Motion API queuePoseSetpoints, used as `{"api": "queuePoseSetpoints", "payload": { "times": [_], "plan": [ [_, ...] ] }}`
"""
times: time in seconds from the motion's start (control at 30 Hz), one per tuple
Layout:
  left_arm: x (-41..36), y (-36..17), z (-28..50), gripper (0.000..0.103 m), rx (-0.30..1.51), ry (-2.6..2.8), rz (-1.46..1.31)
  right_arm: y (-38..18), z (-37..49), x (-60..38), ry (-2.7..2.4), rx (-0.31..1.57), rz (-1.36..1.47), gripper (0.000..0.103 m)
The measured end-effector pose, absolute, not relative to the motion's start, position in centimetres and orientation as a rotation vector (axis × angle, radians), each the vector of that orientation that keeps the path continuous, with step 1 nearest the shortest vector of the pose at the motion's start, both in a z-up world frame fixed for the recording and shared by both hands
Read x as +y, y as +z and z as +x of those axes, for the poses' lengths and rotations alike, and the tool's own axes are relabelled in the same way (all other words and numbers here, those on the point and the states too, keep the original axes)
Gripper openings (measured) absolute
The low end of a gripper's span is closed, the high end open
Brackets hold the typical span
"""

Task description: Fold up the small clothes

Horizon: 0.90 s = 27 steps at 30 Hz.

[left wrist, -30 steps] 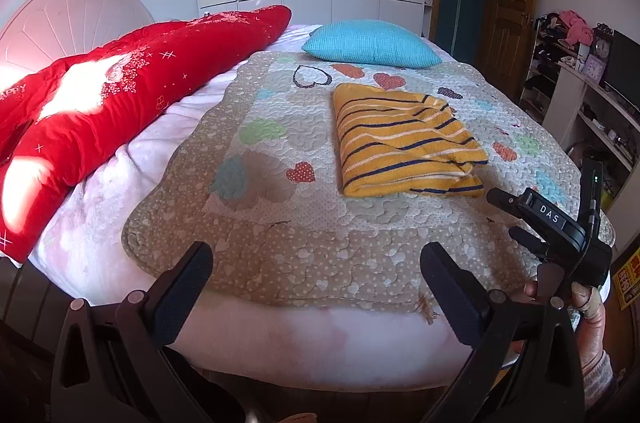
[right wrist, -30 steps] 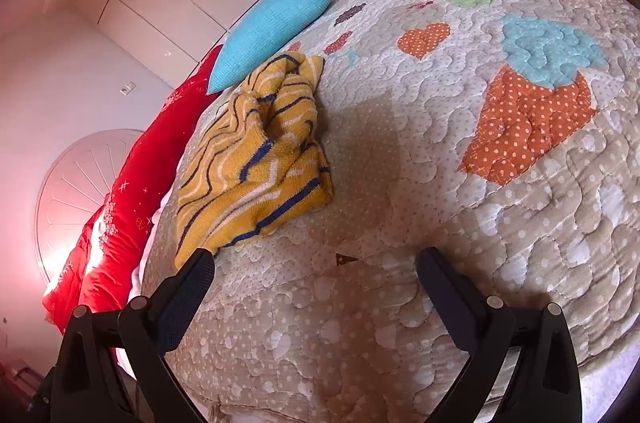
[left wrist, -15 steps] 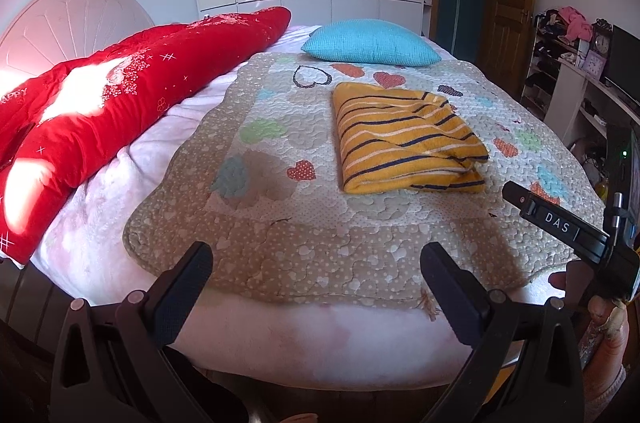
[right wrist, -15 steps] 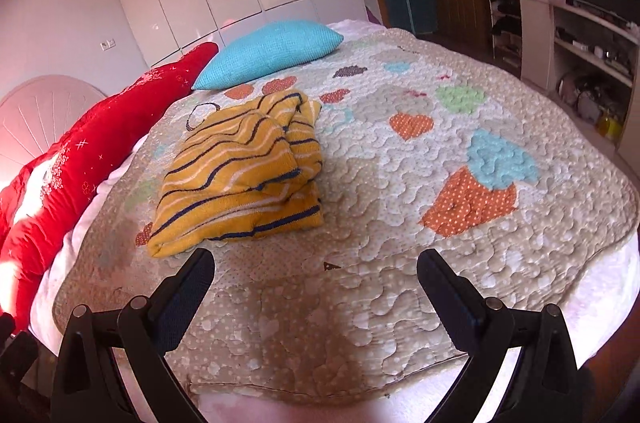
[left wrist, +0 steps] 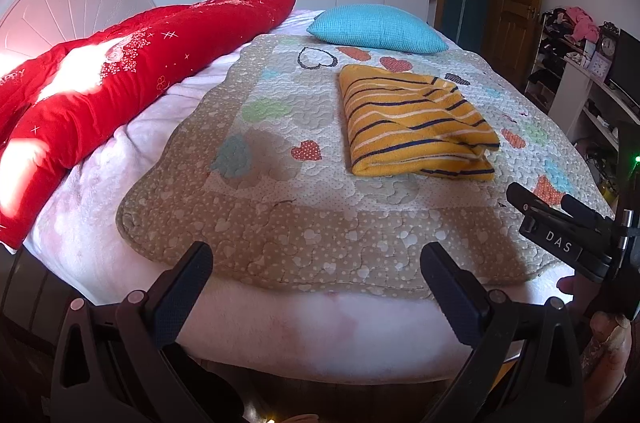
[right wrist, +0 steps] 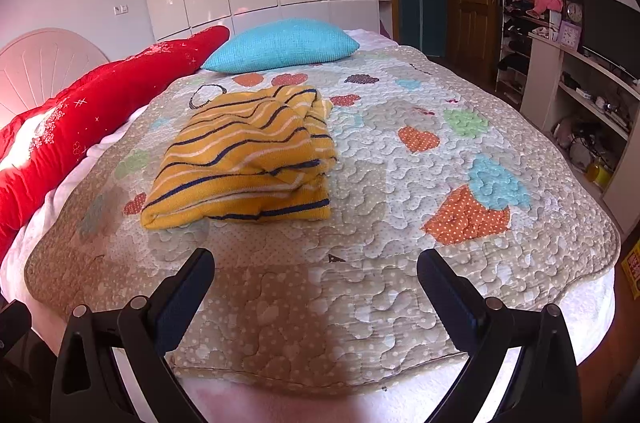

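Quilted bed cover (right wrist: 400, 183) is carrying the folded yellow striped garment (right wrist: 244, 155) near its middle; left tongs (left wrist: 316, 275) and right tongs (right wrist: 316, 279) are hovering apart, holding nothing.

The black two-finger left gripper (left wrist: 316, 275) hangs with jaws wide apart and empty. Ahead, slightly right, a folded yellow knit garment with navy and white stripes (left wrist: 416, 127) lies on the beige heart-patterned quilt (left wrist: 280, 223). The right gripper (left wrist: 560, 235) sits at far right.
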<state>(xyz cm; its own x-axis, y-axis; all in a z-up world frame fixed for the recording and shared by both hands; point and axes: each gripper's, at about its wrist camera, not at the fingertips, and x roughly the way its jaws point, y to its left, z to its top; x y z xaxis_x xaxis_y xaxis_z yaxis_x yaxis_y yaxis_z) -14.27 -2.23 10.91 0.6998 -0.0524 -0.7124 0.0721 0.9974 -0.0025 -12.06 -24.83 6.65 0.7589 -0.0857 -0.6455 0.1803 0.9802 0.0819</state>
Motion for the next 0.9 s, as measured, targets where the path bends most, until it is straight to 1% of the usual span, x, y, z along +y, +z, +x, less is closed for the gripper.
{"api": "queuePoseSetpoints", "payload": {
  "times": [0.37, 0.9],
  "plan": [
    [-1.5, 8.8, -13.3, 0.103, 0.855, -0.066, 0.011, 4.0, -11.2, -25.4, -0.157, 0.769, 0.157, 0.103],
    [-1.6, 6.1, -12.0, 0.103, 0.936, -0.075, 0.024, 1.8, -10.6, -25.3, -0.154, 0.810, 0.150, 0.103]
  ]
}}
